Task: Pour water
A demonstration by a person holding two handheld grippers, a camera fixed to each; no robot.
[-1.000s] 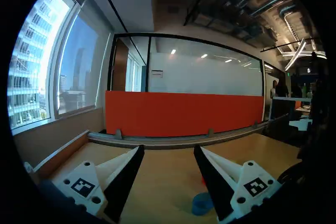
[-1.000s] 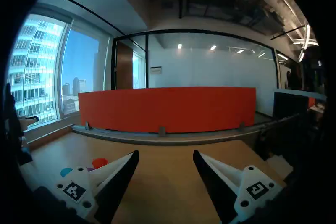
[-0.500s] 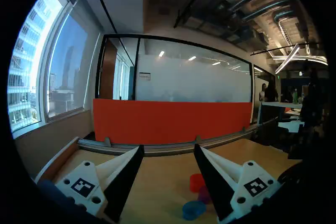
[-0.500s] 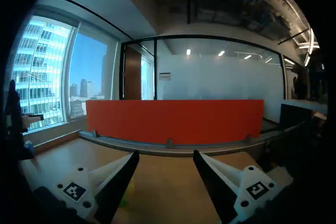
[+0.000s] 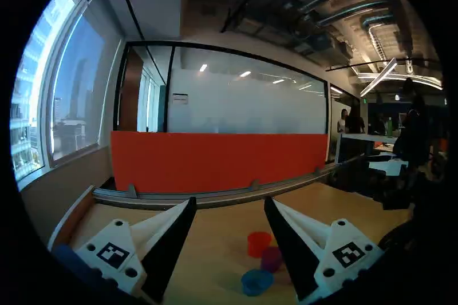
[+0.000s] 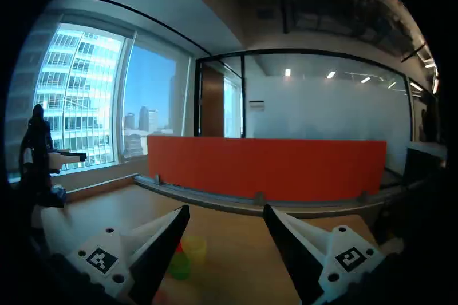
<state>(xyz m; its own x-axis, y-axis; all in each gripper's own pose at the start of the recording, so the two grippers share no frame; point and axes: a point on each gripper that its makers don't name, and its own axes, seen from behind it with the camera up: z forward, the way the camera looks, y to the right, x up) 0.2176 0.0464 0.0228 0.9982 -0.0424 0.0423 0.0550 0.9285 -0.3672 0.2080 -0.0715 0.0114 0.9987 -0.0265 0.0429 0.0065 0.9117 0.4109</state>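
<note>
A red cup [image 5: 259, 244] and a yellow cup [image 6: 196, 248] have come into view on the near table [image 5: 223, 236]. The left gripper [image 5: 229, 199] and right gripper [image 6: 226, 206] both gape wide, empty.

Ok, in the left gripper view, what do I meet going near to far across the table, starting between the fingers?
blue cup → purple cup → red cup → metal rail at the table's far edge → orange partition → frosted glass wall

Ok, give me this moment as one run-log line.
left gripper open | right gripper open | red cup, purple cup, blue cup before left | yellow cup, green cup before right
</note>
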